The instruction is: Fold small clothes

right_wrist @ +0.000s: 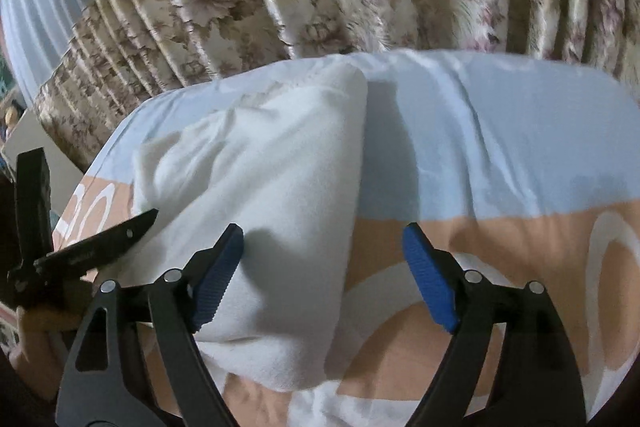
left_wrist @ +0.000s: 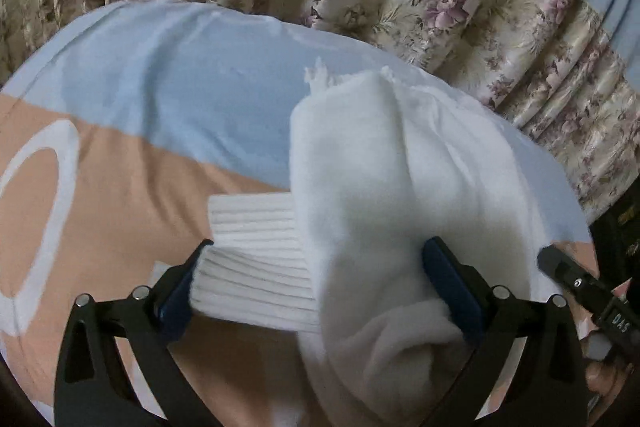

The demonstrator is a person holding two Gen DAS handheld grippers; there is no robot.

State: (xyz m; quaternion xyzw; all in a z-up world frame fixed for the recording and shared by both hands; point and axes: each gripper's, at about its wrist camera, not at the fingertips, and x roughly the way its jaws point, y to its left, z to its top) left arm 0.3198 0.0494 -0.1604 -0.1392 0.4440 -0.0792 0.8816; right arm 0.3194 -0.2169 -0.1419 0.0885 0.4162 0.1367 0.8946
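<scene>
"DAS" (partial) on right gripper (left_wrist: 600, 301)

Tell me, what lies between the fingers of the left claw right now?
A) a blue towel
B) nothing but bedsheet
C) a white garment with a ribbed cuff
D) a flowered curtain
C: in the left wrist view the open left gripper straddles the white garment, its ribbed cuff against the left blue pad.

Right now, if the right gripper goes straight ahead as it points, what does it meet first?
Probably the bedsheet, right beside the white garment's edge; the right gripper is open and empty. Depth is unclear.
</scene>
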